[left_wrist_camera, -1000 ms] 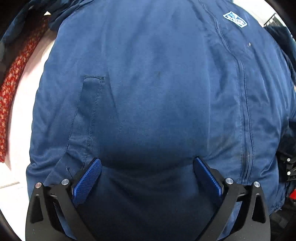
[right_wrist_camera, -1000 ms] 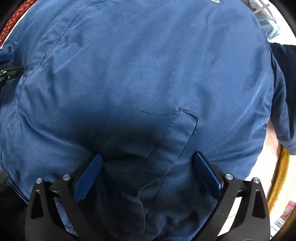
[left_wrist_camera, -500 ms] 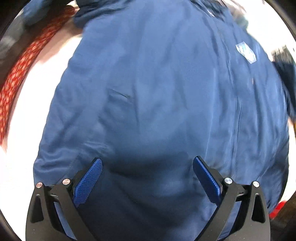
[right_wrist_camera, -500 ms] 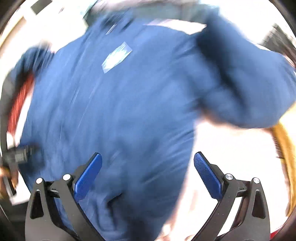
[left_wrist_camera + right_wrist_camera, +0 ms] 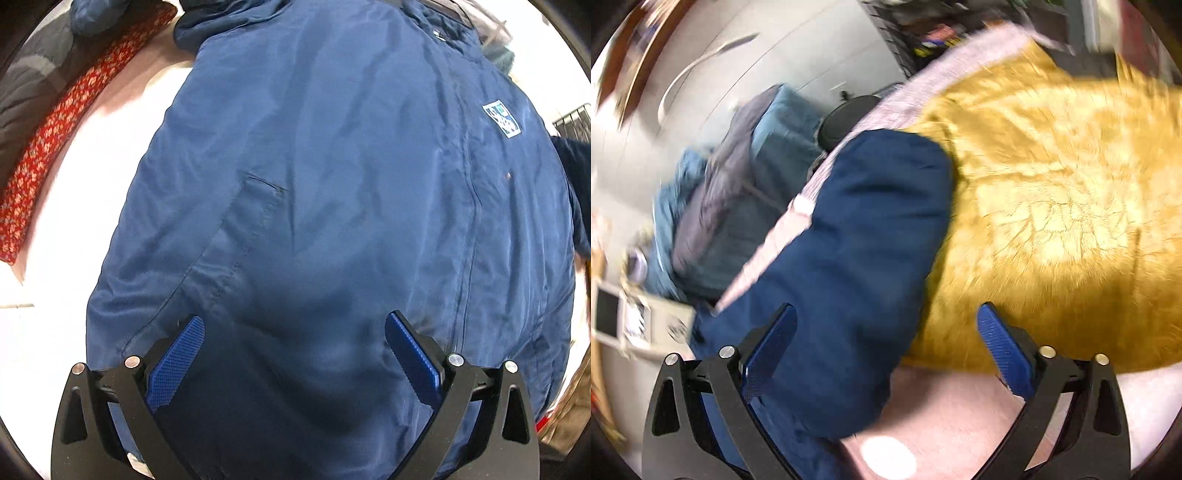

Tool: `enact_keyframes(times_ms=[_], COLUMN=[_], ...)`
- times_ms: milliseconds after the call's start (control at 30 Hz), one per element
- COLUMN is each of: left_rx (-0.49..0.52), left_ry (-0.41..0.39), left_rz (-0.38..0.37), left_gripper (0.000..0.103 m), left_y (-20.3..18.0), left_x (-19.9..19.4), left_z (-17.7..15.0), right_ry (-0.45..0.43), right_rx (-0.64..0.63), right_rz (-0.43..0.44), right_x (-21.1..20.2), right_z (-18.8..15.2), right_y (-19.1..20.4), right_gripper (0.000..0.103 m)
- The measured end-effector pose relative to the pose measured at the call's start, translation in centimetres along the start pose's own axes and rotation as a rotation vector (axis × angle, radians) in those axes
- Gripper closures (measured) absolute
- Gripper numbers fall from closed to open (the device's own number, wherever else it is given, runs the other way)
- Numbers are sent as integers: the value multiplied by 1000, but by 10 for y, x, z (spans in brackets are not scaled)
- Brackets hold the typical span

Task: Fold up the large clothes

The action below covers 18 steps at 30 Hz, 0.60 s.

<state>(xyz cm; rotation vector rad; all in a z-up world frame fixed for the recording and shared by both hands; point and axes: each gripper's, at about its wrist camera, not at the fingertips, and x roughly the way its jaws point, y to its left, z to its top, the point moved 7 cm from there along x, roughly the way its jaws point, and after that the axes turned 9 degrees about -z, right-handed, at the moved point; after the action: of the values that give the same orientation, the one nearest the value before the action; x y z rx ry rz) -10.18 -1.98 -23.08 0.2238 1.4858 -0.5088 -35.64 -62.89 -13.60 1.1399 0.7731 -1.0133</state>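
Note:
A large navy blue jacket (image 5: pixel 332 184) lies front up on a pale pink surface (image 5: pixel 74 229), with a centre zip, a slanted pocket and a white chest logo (image 5: pixel 502 120). My left gripper (image 5: pixel 293 354) hovers open over its lower hem area, holding nothing. In the right wrist view, which is motion-blurred, one blue sleeve (image 5: pixel 849 258) of the jacket stretches away across the surface. My right gripper (image 5: pixel 886 350) is open and empty above the sleeve, whose right edge runs between the fingers.
A red patterned cloth (image 5: pixel 62 122) lies along the left edge beside the jacket. A mustard yellow fuzzy blanket (image 5: pixel 1052 206) lies right of the sleeve. A pile of blue and grey garments (image 5: pixel 738 206) and a beige device (image 5: pixel 628 321) sit beyond the left edge.
My right gripper has swung away from the jacket body to the right and now looks along the sleeve and yellow blanket. My left gripper has pulled back slightly; more of the jacket shows.

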Motion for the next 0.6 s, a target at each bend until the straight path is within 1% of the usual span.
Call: enact_keyframes(times_ms=[33,67,100,133,167,233,300,333,433,467,500,567,600], left_rx=[9,18,21,24,23,17,11,9,1,-7,-14,-30,-34], left_ry=[1,3,4,7,10,16,21,22,15,11,9,7,6], left_rz=[5,10,13,16,17,21,26,30,36,36,34,31,31], left_gripper=[7,7,7,7,7,7,7,7,7,7,7,7,7], left_y=[-4,-9,-13,-16,-18,-23,-28,-30,-35,-37,-41,-43,-43], left_x=[-2,-2,-3,-4,-4,-5,-5,-6,-10,-11,-12,-13,-12], left_z=[-2,-4,-5,-7,-8,-12,-18,-20,-26,-30,-33,-36,-36], right_ry=[11,17,22,25,29,44,49,48,50,54,59,74,76], right_rx=[32,58,86,100,120,158,180,183,204,216,228,246,251], right_rz=[13,32,63,75,88,126,141,148,169,175,183,198,202], right_x=[6,9,15,25,33,46,57,63,74,77,80,83,81], right_z=[4,9,15,13,17,24,31,34,46,50,50,54,55], right_y=[-5,-9,-12,-9,-10,-9,-6,-4,0,1,3,5,6], right_gripper=[21,26,28,34,37,38,45,49,56,62,64,79,82])
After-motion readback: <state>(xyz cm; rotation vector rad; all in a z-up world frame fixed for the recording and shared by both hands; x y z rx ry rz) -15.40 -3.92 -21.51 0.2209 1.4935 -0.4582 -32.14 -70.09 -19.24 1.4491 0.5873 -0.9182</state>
